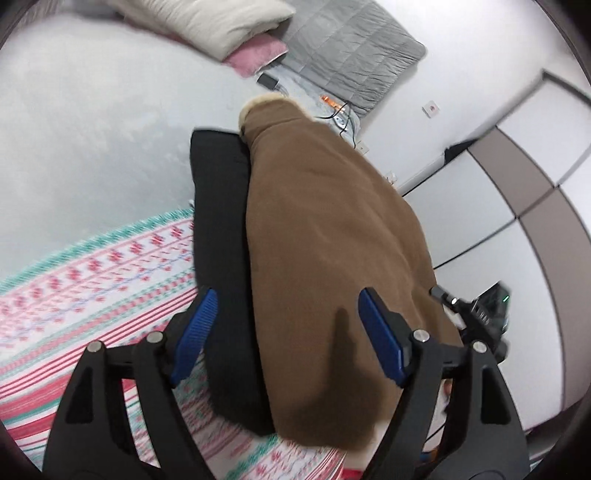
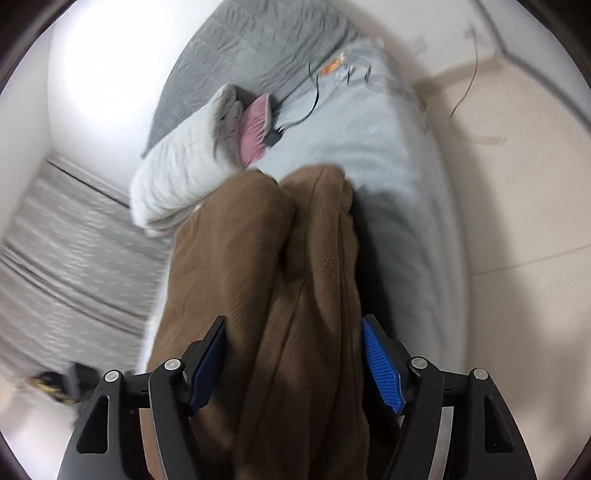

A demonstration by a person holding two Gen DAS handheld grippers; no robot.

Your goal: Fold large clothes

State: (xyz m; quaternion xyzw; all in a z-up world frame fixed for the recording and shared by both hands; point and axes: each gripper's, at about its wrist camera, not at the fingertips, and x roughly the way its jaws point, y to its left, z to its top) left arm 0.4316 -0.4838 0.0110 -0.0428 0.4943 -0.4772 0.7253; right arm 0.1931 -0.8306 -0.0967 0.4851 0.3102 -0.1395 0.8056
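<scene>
A pale bed (image 1: 92,122) fills most of both views, with a patterned red-and-green blanket (image 1: 92,288) spread over its near end. A grey quilt (image 1: 351,48), a cream pillow (image 1: 221,26) and a pink cushion (image 1: 258,57) sit at its far end.

On the bed lies the brown garment (image 1: 332,240), a thick, fleecy piece with a cream lining showing at its far tip. It rests partly on a folded black garment (image 1: 221,206), and its near edge overhangs the blanket.

The left gripper (image 1: 286,336) stands wide above both garments, its blue pads (image 1: 380,336) gripping nothing. The right gripper (image 2: 293,363) is also spread wide. Bunched brown folds fill the gap between its pads (image 2: 380,369), though no pinch is evident.

The fold appears to be mid-way, with the cloth gathered lengthwise. The next move probably calls for closing on a firm edge of the brown fabric, taking care not to drag the black piece beneath.
</scene>
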